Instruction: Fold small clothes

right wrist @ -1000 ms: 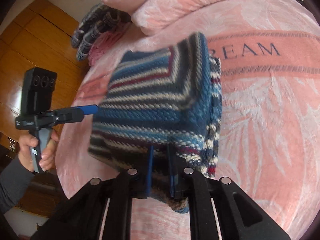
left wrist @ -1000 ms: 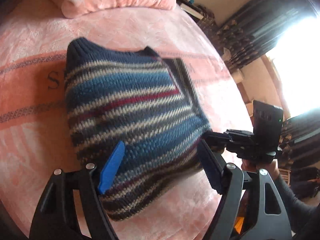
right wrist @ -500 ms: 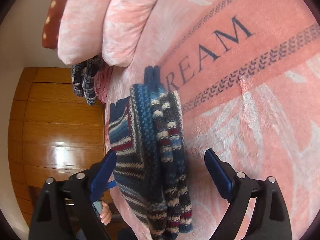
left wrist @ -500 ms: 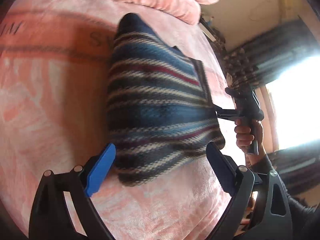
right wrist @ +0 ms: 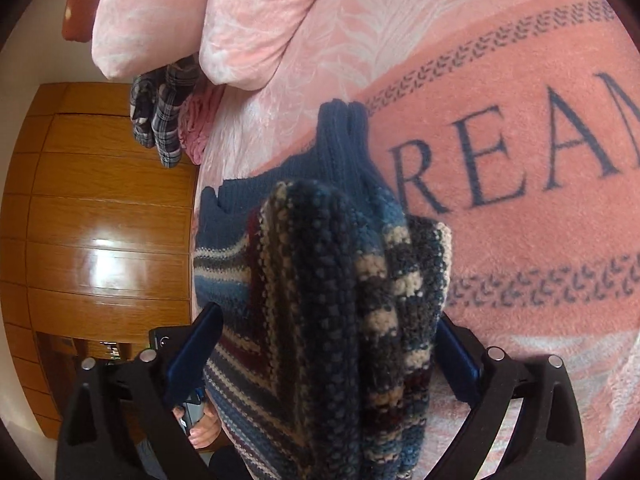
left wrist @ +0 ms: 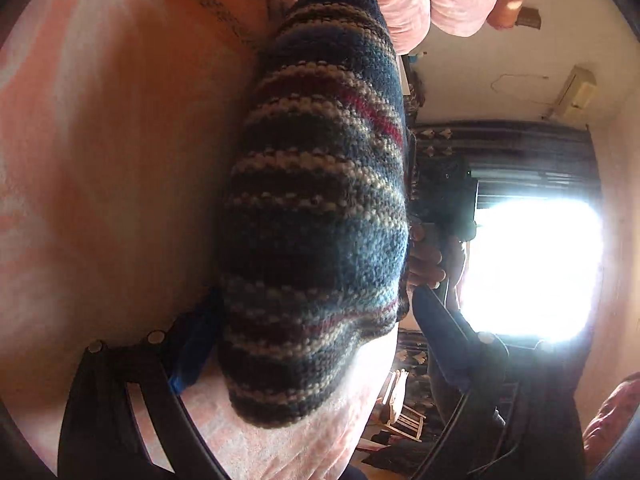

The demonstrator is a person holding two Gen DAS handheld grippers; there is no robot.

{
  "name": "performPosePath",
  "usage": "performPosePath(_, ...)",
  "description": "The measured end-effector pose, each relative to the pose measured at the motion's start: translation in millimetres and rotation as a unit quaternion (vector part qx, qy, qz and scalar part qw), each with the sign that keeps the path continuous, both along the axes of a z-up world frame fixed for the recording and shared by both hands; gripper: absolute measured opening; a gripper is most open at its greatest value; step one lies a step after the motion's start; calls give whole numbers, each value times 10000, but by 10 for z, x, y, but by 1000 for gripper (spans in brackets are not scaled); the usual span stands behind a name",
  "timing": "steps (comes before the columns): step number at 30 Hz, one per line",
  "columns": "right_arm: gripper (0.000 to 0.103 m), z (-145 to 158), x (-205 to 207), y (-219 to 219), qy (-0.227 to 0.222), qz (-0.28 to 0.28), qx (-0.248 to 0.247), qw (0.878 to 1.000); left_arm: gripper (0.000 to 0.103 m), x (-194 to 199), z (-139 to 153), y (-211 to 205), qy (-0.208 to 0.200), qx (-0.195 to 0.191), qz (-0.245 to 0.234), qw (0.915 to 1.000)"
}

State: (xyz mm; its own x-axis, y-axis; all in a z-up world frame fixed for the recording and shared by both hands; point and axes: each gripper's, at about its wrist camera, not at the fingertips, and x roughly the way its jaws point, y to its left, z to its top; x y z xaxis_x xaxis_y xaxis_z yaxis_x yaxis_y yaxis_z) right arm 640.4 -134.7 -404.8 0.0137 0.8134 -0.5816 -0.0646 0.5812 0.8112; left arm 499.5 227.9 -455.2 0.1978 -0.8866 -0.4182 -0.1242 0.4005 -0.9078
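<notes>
A folded knit sweater with blue, cream, dark and red stripes (left wrist: 320, 208) lies on the pink bed blanket (left wrist: 100, 180). My left gripper (left wrist: 316, 340) is open wide and straddles one end of the bundle, a blue pad on each side of it. In the right wrist view the sweater (right wrist: 320, 300) shows its stacked folded layers edge on. My right gripper (right wrist: 326, 360) is open too and straddles the opposite end. Whether the pads touch the knit I cannot tell. A hand (left wrist: 426, 260) holding the right gripper's handle shows behind the sweater.
Pink pillows (right wrist: 208, 16) lie at the head of the bed, with a plaid garment (right wrist: 164, 116) tucked beside them. A wooden wardrobe (right wrist: 100, 220) stands past the bed edge. A bright window (left wrist: 528, 268) with dark curtains is on the other side.
The right gripper let go of the sweater's edge and opened. Both grippers have since come in close, so the folded sweater now sits between each pair of fingers.
</notes>
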Motion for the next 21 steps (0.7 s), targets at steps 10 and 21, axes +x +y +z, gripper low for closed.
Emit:
performPosePath(10, 81, 4, -15, 108, -155, 81, -130, 9998, 95, 162, 114, -401, 261, 563, -202, 9979)
performPosePath(21, 41, 436, -248, 187, -557, -15, -369, 9978, 41, 41, 422, -336, 425, 1083, -274, 9928)
